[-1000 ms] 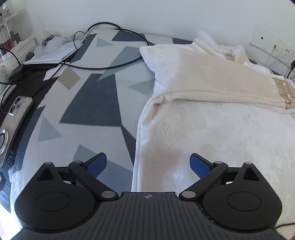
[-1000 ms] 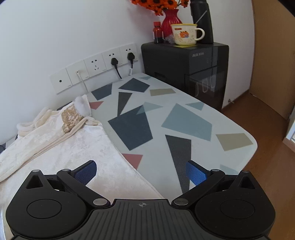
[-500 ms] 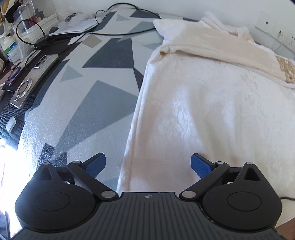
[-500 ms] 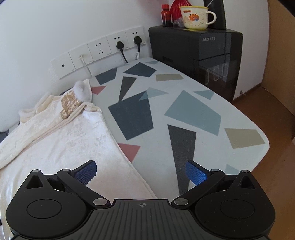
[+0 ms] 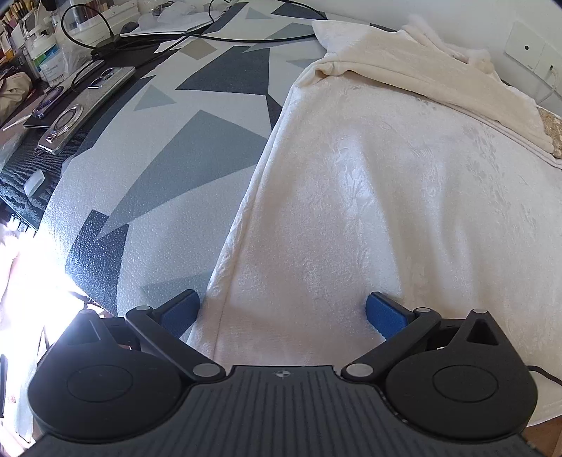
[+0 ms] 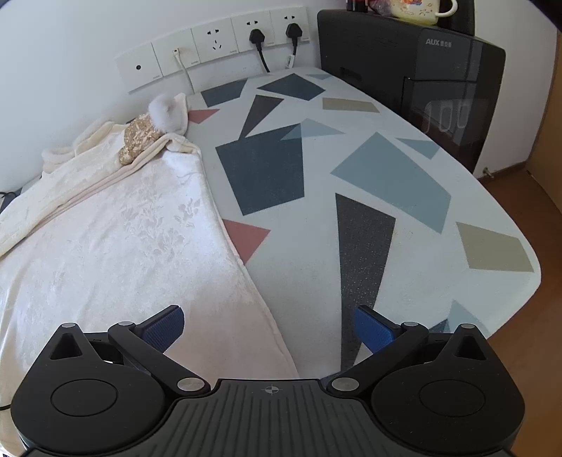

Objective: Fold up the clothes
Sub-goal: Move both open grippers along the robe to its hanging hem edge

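A cream garment (image 5: pixel 386 182) with a faint floral weave lies spread on the patterned table (image 5: pixel 182 147), its far part folded over into a thick band (image 5: pixel 421 73) with a gold sequin patch (image 6: pixel 138 139). My left gripper (image 5: pixel 282 311) is open low over the garment's near left corner, its blue pads (image 5: pixel 181 311) straddling the left edge. In the right wrist view the same garment (image 6: pixel 116 239) fills the left side. My right gripper (image 6: pixel 268 328) is open above the near right corner, with the hem between its pads (image 6: pixel 372 330).
Phones (image 5: pixel 84 105), cables (image 5: pixel 196 35) and bottles (image 5: pixel 45 59) clutter the table's far left. Wall sockets (image 6: pixel 217 49) with plugs run along the back. A black appliance (image 6: pixel 421 70) with a mug (image 6: pixel 421 10) stands at the right. The table (image 6: pixel 386 197) drops to wooden floor (image 6: pixel 541 316).
Both grippers have moved back toward the near edge and lower over the garment's near corners, tilting downward. Both stayed open.
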`<state>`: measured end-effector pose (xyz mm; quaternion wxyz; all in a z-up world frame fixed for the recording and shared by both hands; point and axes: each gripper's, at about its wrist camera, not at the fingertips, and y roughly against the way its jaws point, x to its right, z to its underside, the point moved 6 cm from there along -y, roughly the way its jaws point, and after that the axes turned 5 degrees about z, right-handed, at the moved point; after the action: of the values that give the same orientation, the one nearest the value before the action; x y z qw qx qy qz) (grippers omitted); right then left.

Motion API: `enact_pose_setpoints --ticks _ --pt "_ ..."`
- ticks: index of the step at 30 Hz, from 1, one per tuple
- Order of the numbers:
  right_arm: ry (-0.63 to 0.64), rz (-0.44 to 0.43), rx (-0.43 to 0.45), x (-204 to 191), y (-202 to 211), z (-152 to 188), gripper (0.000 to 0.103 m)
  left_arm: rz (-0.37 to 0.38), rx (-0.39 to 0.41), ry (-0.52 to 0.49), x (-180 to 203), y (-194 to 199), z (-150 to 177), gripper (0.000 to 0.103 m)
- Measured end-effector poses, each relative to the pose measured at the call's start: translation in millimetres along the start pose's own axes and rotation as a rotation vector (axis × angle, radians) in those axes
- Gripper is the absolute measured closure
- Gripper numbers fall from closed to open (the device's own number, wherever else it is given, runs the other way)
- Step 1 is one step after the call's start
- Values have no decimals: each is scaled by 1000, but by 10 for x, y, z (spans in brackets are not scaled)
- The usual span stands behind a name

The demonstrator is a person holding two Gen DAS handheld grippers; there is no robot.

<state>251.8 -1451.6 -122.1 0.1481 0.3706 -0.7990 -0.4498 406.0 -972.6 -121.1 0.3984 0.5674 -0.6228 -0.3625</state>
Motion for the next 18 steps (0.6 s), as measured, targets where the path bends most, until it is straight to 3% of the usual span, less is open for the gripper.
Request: enact_pose_setpoints --ticks 5,12,18 --pt "12 26 -20 -34 -115 45 1 3 -12 -3 -2 -10 -21 0" --pt "94 62 35 -68 -143 112 1 10 -1 -17 15 -21 -37 0" --pt "96 80 92 -80 -138 159 1 48 45 -92 3 -23 -36 0"
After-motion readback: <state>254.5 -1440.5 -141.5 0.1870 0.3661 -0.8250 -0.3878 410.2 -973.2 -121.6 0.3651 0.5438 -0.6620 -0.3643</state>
